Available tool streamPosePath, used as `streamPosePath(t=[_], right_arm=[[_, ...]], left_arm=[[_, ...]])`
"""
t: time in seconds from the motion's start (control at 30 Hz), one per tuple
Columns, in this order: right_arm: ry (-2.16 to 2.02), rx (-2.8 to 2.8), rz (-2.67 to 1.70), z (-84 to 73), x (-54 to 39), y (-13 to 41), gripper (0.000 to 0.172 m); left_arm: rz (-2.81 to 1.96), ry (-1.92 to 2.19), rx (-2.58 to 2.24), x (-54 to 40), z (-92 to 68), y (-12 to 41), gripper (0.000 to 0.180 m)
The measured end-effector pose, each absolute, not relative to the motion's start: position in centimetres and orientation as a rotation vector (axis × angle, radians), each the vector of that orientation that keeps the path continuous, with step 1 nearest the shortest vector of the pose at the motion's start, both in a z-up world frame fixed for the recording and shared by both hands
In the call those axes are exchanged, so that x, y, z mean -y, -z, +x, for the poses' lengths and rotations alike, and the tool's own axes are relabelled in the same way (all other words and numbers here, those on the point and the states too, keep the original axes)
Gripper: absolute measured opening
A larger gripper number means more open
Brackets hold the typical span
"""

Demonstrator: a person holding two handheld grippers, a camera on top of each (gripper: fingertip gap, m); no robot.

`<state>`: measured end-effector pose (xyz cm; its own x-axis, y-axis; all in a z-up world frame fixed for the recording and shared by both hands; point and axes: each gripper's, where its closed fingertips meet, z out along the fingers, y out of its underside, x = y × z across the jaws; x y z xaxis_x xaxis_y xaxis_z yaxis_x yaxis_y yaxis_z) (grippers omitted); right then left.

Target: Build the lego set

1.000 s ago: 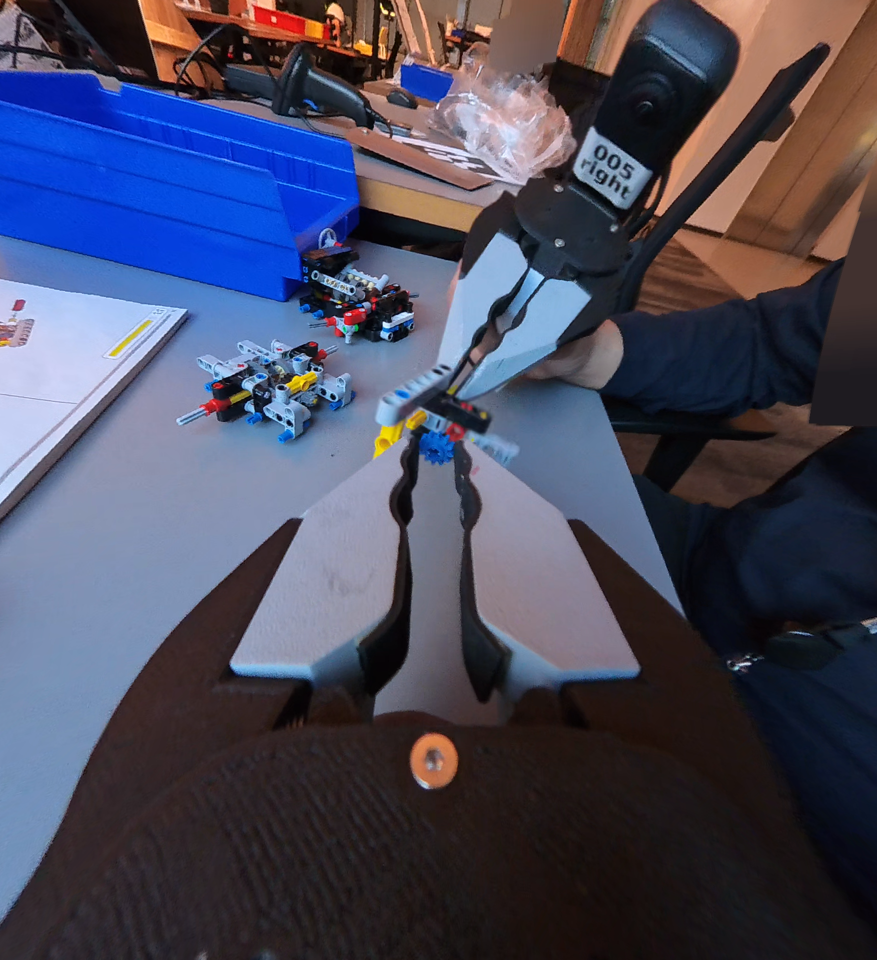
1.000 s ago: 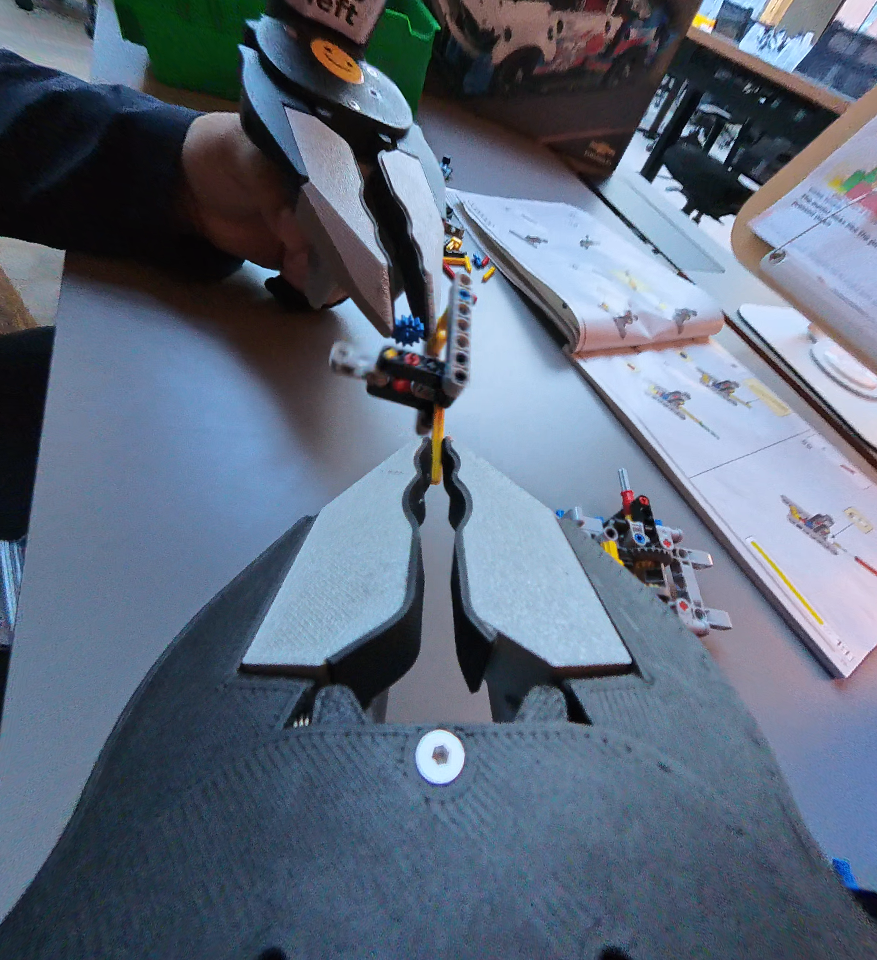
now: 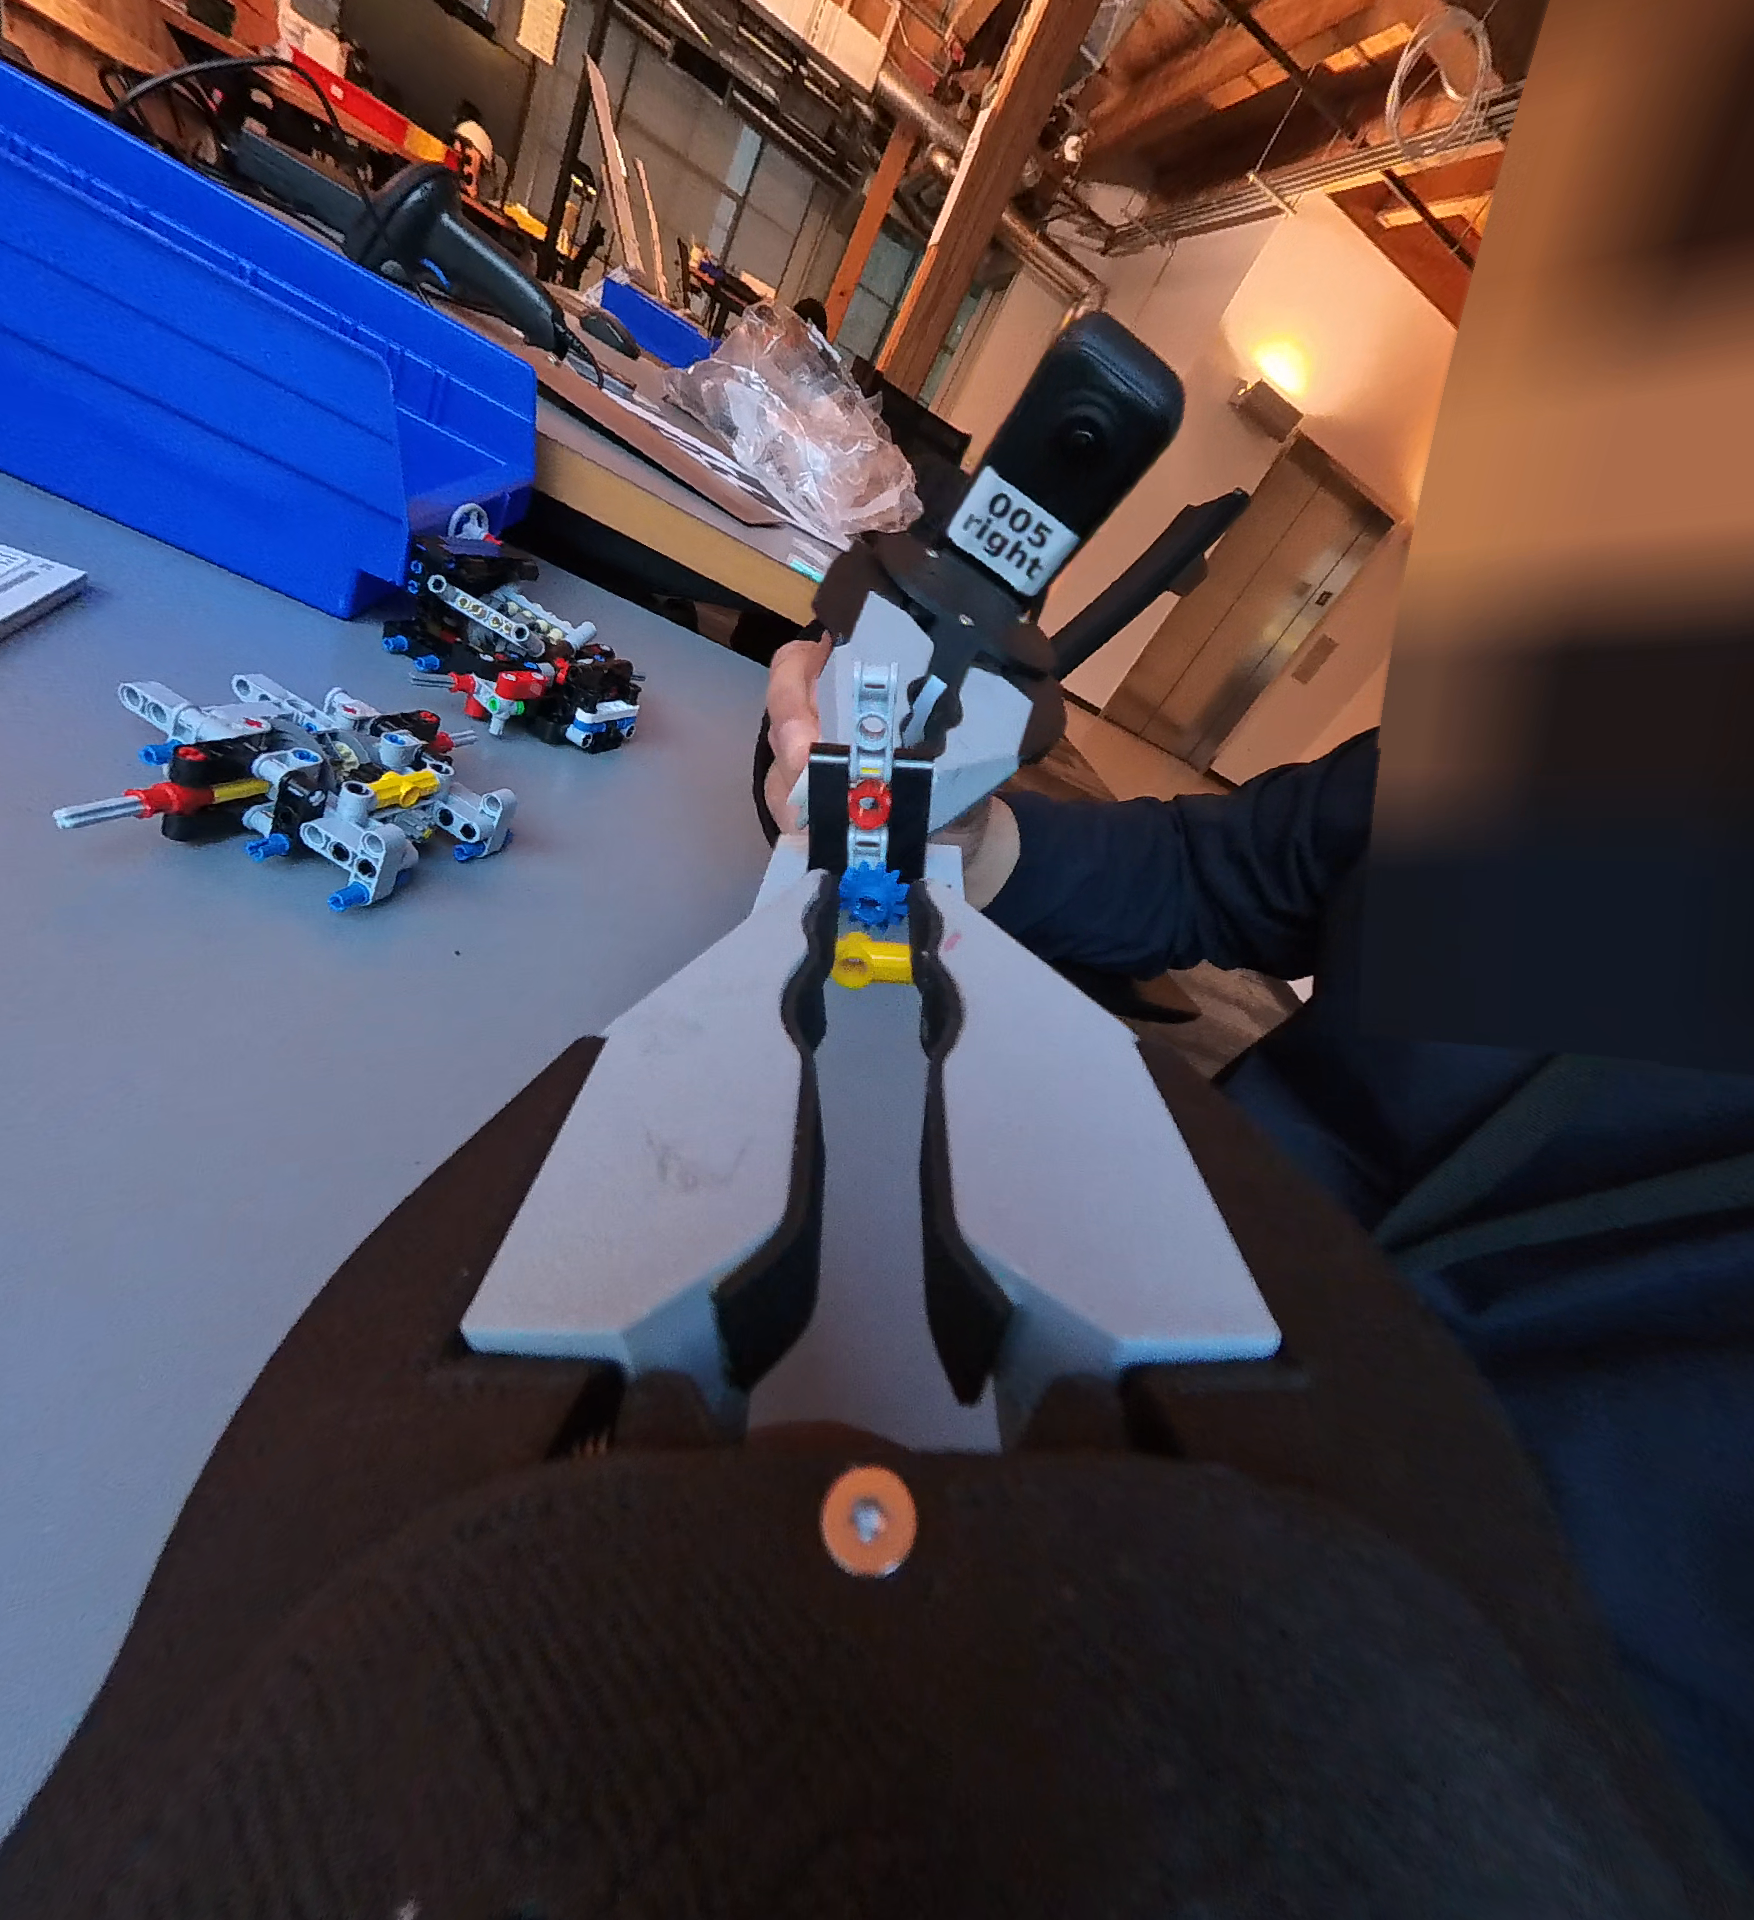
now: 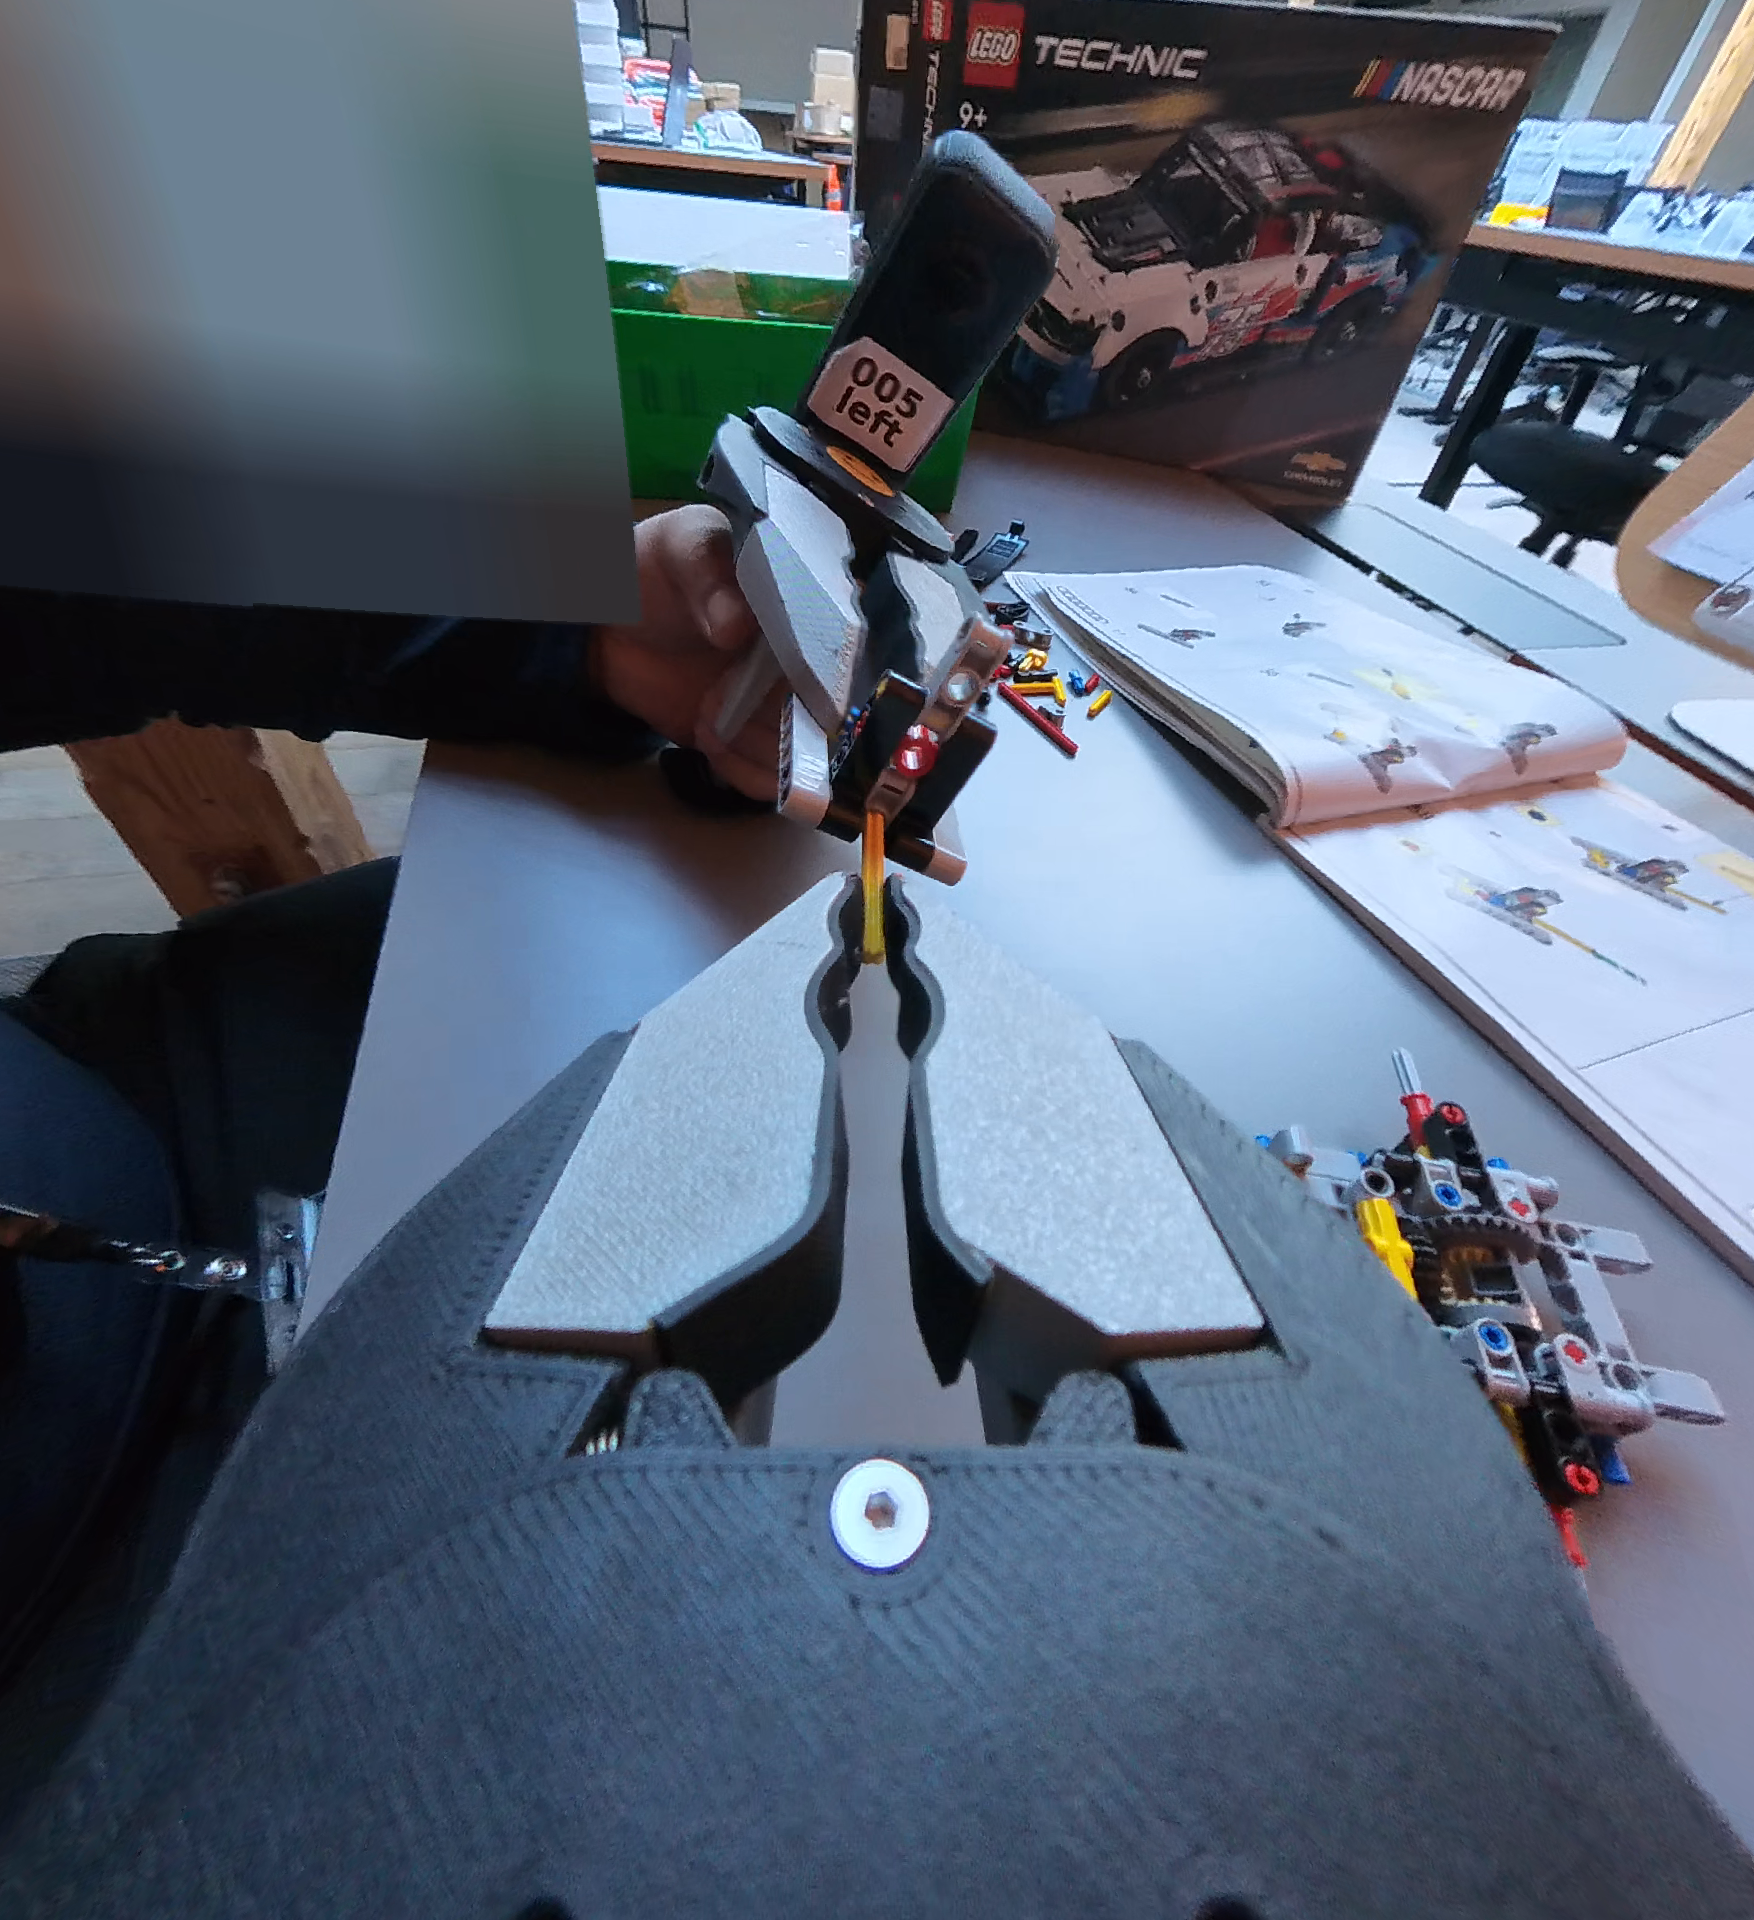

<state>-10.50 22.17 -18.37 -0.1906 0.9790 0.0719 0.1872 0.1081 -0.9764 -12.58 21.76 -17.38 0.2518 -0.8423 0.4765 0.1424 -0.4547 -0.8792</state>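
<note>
Both grippers are lifted clear of the grey worktop (image 3: 229, 1091) and meet nose to nose. The left gripper (image 3: 868, 925) has its fingers clamped on a small brick-built assembly (image 3: 870, 800) of black plates, a grey holed beam, a red bush, a blue toothed gear (image 3: 873, 896) and a yellow connector (image 3: 868, 958); the gear and connector sit between the tips, the rest juts out ahead of them. The right gripper (image 4: 873, 920) has its fingers pinched tight on a thin yellow-orange plastic axle (image 4: 873, 883), whose far end runs into the underside of that assembly just beyond its tips. As I judge it, the axle is partway seated in the beam. Off to the left of the left fingers lie two larger multicoloured brick sub-assemblies (image 3: 312, 779), a blue plastic bin (image 3: 177, 343) behind them. To the right of the right fingers lie open instruction booklets (image 4: 1320, 707), with loose small pins (image 4: 1049, 691) beyond the tips.
</note>
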Motion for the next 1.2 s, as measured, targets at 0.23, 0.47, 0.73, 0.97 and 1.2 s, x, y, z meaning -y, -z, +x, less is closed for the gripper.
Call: streamPosePath(t=[0.23, 0.47, 0.73, 0.97, 1.2], right_arm=[[-1.095, 1.525, -1.159, -10.2, -22.4, 18.2, 0.0], [-0.963, 1.544, -1.122, -10.1, -22.5, 18.5, 0.0], [-0.889, 1.55, -1.09, -9.9, -22.5, 18.5, 0.0], [-0.81, 1.557, -1.047, -10.0, -22.3, 18.4, 0.0], [-0.777, 1.536, -1.032, -10.0, -22.7, 18.4, 0.0]], left_arm=[[-1.631, 1.352, -0.647, -22.0, -12.7, 17.6, 0.011], [-1.751, 1.418, -0.569, -22.4, -12.7, 18.9, 0.01], [-1.765, 1.459, -0.54, -22.5, -12.8, 19.0, 0.011], [-1.804, 1.51, -0.503, -22.5, -12.8, 19.5, 0.01], [-1.867, 1.515, -0.531, -22.1, -12.2, 20.3, 0.011]])
